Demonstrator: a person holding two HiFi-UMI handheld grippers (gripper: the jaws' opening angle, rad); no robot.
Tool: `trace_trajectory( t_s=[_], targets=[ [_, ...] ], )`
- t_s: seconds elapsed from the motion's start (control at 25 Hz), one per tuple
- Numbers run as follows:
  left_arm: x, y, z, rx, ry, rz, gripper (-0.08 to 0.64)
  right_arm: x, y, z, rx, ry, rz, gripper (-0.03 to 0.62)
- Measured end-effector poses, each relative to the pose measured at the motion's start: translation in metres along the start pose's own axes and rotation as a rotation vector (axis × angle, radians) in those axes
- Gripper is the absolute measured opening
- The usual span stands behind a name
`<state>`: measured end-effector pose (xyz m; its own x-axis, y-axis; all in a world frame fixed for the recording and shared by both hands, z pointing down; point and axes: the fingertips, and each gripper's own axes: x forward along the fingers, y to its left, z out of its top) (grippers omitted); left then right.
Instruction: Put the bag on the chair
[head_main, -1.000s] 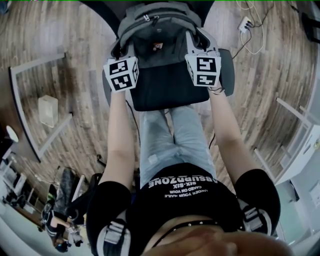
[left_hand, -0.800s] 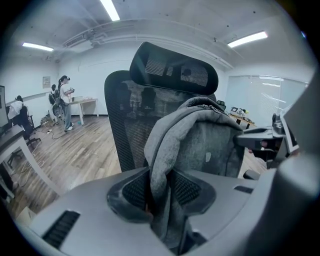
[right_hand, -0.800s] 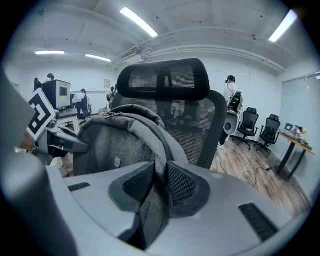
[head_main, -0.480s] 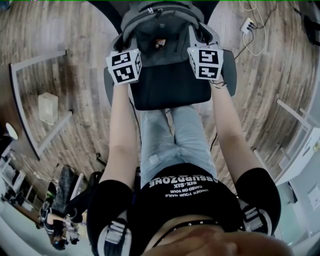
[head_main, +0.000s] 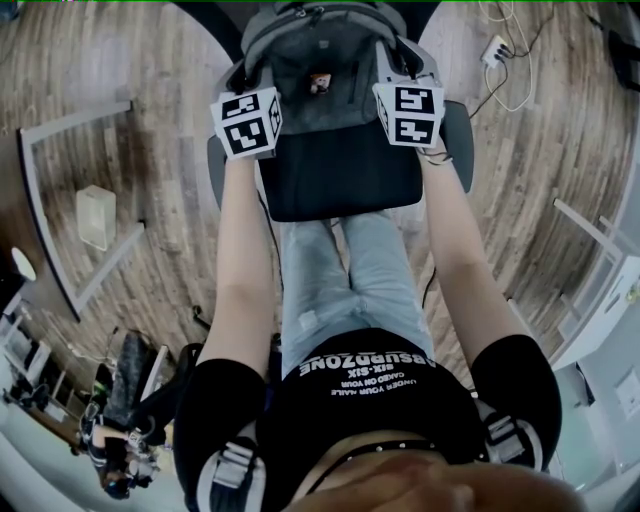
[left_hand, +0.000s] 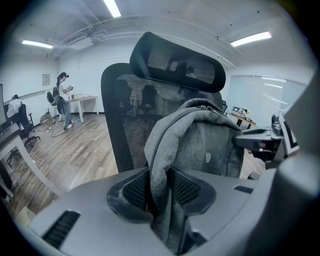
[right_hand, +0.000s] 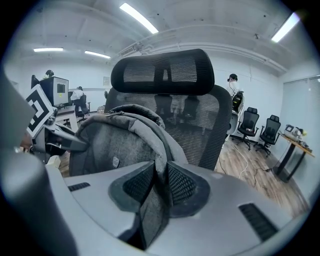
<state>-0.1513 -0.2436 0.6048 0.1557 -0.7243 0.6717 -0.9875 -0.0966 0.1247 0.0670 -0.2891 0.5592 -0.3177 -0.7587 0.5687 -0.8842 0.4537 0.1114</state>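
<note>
A grey backpack (head_main: 325, 90) stands upright on the black seat (head_main: 340, 185) of an office chair, its top against the mesh backrest (left_hand: 125, 115). My left gripper (left_hand: 159, 187) is shut on the backpack's left shoulder strap (left_hand: 159, 150), whose fabric is pinched between the ribbed pads. My right gripper (right_hand: 159, 185) is shut on the right shoulder strap (right_hand: 161, 150) in the same way. In the head view both grippers flank the bag, the left gripper (head_main: 247, 122) and the right gripper (head_main: 408, 112) at its sides. The headrest (right_hand: 162, 72) rises above the bag.
The chair's armrest (head_main: 456, 140) sticks out at the right. A power strip with cables (head_main: 492, 50) lies on the wood floor beyond it. A desk frame (head_main: 60, 200) and a pale box (head_main: 96, 218) sit to the left. People and other chairs (right_hand: 250, 125) stand far off.
Both grippers have moved a little farther forward with the backpack, which now sits slightly deeper on the seat toward the backrest. The grips have not changed.
</note>
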Motion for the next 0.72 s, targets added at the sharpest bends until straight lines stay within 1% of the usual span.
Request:
trace_trajectory(
  t_s=[0.36, 0.56, 0.72],
  targets=[
    [0.005, 0.001, -0.001, 0.0, 0.004, -0.001, 0.126, 0.005, -0.001, -0.001, 0.011, -0.018, -0.005, 0.089],
    [0.007, 0.002, 0.0, 0.002, 0.006, 0.003, 0.126, 0.007, 0.0, -0.002, -0.01, -0.022, -0.008, 0.089],
    [0.012, 0.004, 0.002, -0.001, 0.004, 0.007, 0.126, 0.01, -0.001, -0.002, -0.007, -0.024, -0.013, 0.088]
  ],
)
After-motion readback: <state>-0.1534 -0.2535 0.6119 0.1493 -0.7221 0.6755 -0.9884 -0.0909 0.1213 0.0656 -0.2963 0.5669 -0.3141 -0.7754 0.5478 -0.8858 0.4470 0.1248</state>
